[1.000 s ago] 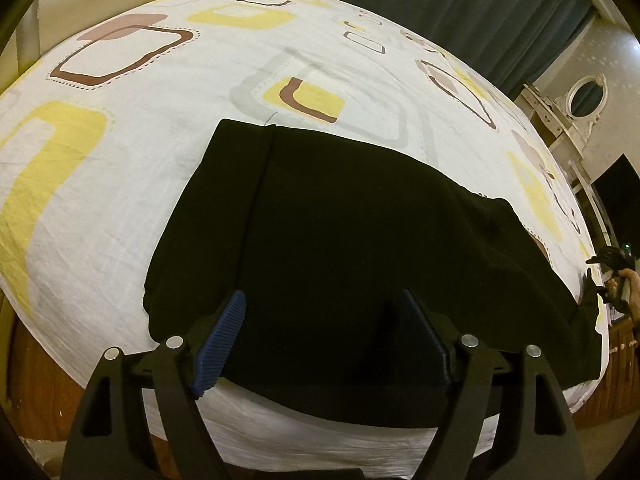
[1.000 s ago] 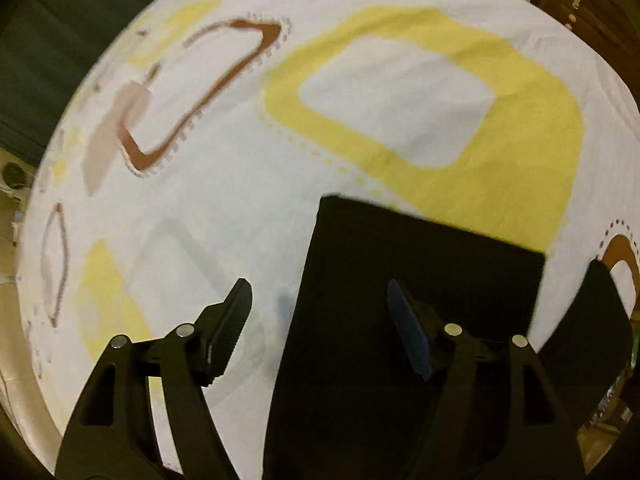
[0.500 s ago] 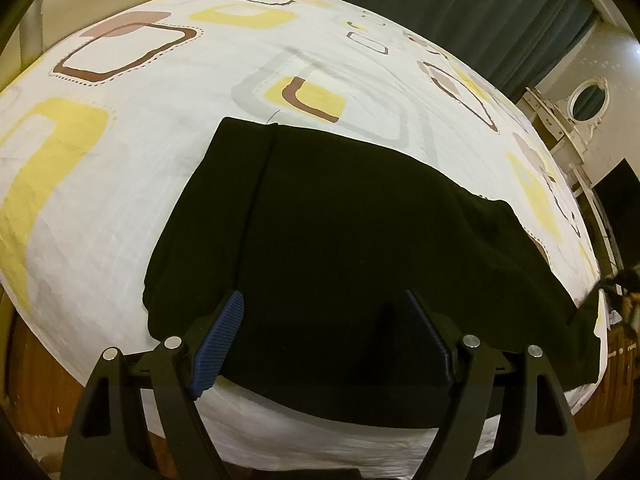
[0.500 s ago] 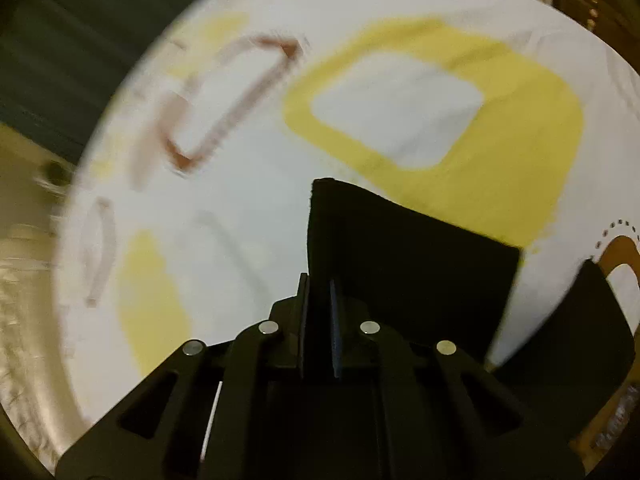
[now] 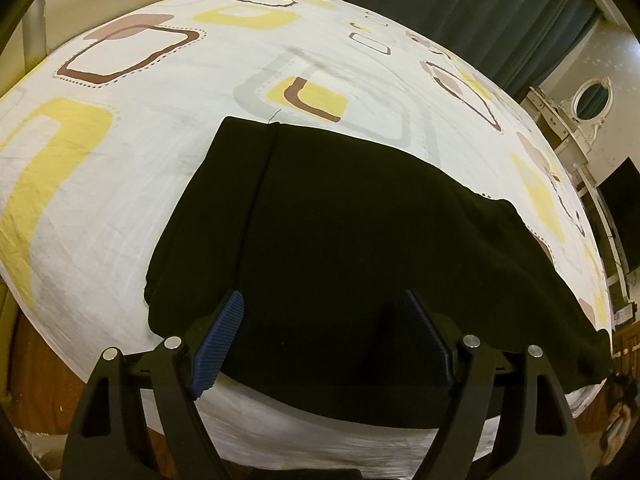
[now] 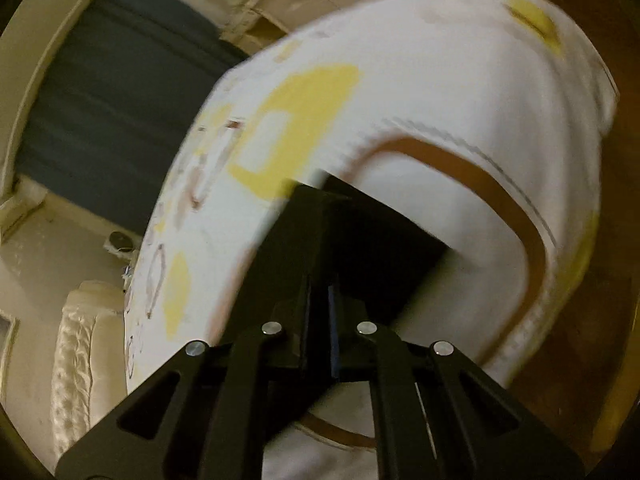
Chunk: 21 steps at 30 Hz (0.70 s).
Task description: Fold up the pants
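Black pants [image 5: 340, 240] lie spread across the bed's patterned sheet [image 5: 100, 184], waist end at the left, legs running off to the right. My left gripper [image 5: 320, 332] is open, its blue pads over the near edge of the pants, holding nothing. My right gripper [image 6: 318, 300] is shut on the leg end of the pants [image 6: 384, 248] and holds it lifted above the sheet [image 6: 440, 100]; this view is blurred and tilted.
The bed has a white sheet with yellow and brown squares. Dark curtains [image 5: 460, 12] hang behind it. A white dresser with an oval mirror [image 5: 592, 96] stands at the right. A padded headboard [image 6: 80, 360] shows in the right wrist view.
My right gripper closed on the pant leg end, then lifted it and swung, tilting its view. My left gripper stayed open and barely moved.
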Tool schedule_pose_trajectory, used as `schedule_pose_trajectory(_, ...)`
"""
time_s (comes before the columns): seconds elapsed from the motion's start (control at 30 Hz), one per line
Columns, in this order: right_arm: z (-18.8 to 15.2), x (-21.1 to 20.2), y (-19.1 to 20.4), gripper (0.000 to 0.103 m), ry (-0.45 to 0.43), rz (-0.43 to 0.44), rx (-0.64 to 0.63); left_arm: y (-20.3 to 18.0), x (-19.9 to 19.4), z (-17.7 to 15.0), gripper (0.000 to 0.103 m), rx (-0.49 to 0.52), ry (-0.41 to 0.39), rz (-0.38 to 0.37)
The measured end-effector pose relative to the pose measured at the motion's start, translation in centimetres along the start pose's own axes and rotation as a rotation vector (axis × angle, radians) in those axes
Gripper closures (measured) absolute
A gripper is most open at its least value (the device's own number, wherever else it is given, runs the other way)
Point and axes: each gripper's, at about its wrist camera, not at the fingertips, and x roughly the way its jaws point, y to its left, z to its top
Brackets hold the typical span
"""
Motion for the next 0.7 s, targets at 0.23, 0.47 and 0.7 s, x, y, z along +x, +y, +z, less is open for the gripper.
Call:
schedule_pose_trajectory(0.23, 0.1, 1.1, -1.6, 0.066, -0.008, 0.136, 0.071, -0.2, 0.1, -0.1, 0.023, 0.032, -0.001, 0.022)
schedule_pose_trajectory(0.47, 1.3, 0.4, 3.3, 0.098, -0.037, -0.009, -0.107, -0.6, 0.2, -0.3, 0.02, 0.049, -0.002, 0.034)
schedule_pose_trajectory(0.7, 3.0, -0.4, 15.4, 0.098, -0.013, 0.195, -0.239, -1.1, 0.3, -0.7, 0.019, 0.077, -0.008, 0.055)
